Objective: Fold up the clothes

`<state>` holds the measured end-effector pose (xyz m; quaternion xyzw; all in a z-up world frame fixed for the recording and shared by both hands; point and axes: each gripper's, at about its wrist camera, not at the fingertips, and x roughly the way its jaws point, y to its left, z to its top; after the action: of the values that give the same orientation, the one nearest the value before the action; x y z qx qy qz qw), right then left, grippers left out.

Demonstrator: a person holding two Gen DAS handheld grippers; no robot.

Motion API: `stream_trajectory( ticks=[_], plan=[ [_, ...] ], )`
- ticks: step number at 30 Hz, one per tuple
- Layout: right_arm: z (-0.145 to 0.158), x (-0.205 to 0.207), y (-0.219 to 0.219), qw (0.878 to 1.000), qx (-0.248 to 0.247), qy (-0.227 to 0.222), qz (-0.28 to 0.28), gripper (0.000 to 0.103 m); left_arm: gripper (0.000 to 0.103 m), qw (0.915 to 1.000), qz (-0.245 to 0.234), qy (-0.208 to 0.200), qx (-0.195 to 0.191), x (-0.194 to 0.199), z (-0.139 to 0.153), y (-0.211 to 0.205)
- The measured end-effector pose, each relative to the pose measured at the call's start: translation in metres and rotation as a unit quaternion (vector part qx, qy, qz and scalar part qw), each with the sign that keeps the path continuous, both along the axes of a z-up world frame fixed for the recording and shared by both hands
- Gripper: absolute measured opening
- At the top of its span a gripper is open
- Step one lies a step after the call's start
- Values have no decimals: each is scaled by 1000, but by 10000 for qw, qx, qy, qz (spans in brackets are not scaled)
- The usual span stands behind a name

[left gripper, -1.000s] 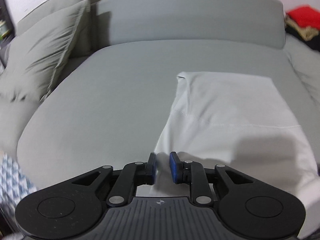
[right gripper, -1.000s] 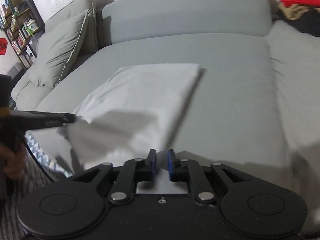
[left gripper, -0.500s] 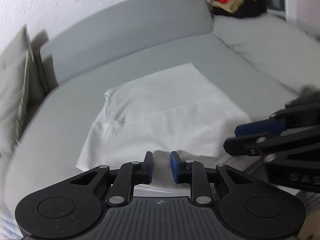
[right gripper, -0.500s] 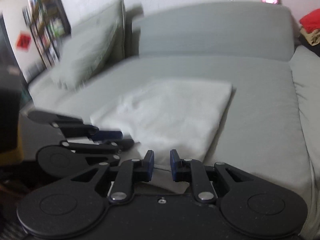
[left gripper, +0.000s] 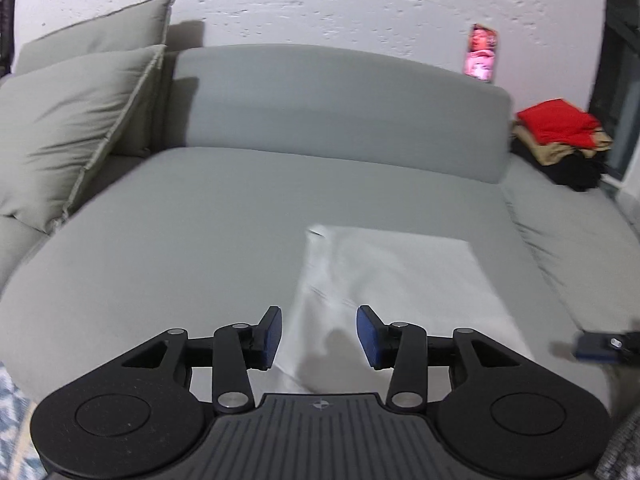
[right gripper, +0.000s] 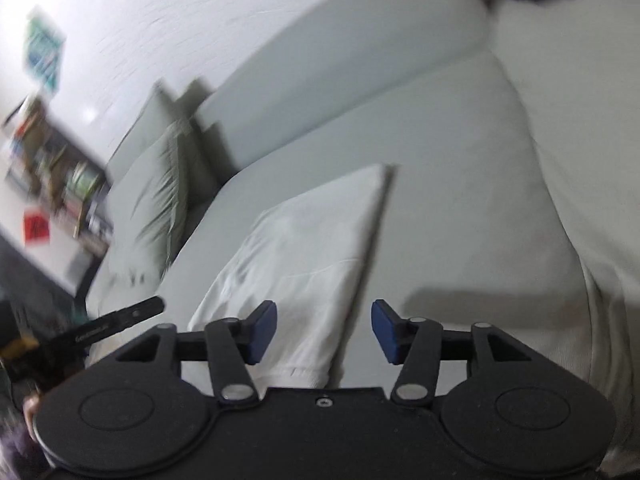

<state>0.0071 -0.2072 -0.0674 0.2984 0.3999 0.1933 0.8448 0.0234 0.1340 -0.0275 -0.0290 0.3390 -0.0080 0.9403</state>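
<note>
Both grippers stand with their blue pads apart, and the jaws of each have just been opening; nothing is pinched. The left gripper (left gripper: 318,332) hovers tilted downward over the near left corner of a folded white garment (left gripper: 400,280), whose cloth shows in the gap between its pads without touching them. The right gripper (right gripper: 324,330) hangs rolled to one side over the garment's near right edge, its left pad over the cloth and its right pad over bare cushion.

The garment lies flat on a grey sofa seat (left gripper: 180,240), just ahead of both tools. Left of the left gripper and well ahead, two grey pillows (left gripper: 76,120) lean against the sofa back (left gripper: 340,108). Far ahead and to the right, a pile of red, tan and black clothes (left gripper: 560,140) sits on the next seat. A small pink picture (left gripper: 481,53) hangs on the white wall above the backrest. In the right wrist view a blurred bookshelf (right gripper: 52,172) stands far left.

Bare cushion lies wide open ahead and to the left of the garment; its far edge is straight, well short of the backrest.
</note>
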Motion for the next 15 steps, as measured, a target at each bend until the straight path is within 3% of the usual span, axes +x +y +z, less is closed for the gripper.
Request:
stream_trajectory(
  ticks=[8,11,15],
  plan=[
    [-22,21,-4,9969,514,531,-284,54,44,9928,-46,934,-755,53,-15,34],
    [-31,27,-6,9940,725,724,-376,54,45,9824,53,1335,-1303,65,-26,54],
    [-40,41,-7,9879,1124,992,-408,54,45,9622,68,1806,-2038,77,-40,72]
  ],
)
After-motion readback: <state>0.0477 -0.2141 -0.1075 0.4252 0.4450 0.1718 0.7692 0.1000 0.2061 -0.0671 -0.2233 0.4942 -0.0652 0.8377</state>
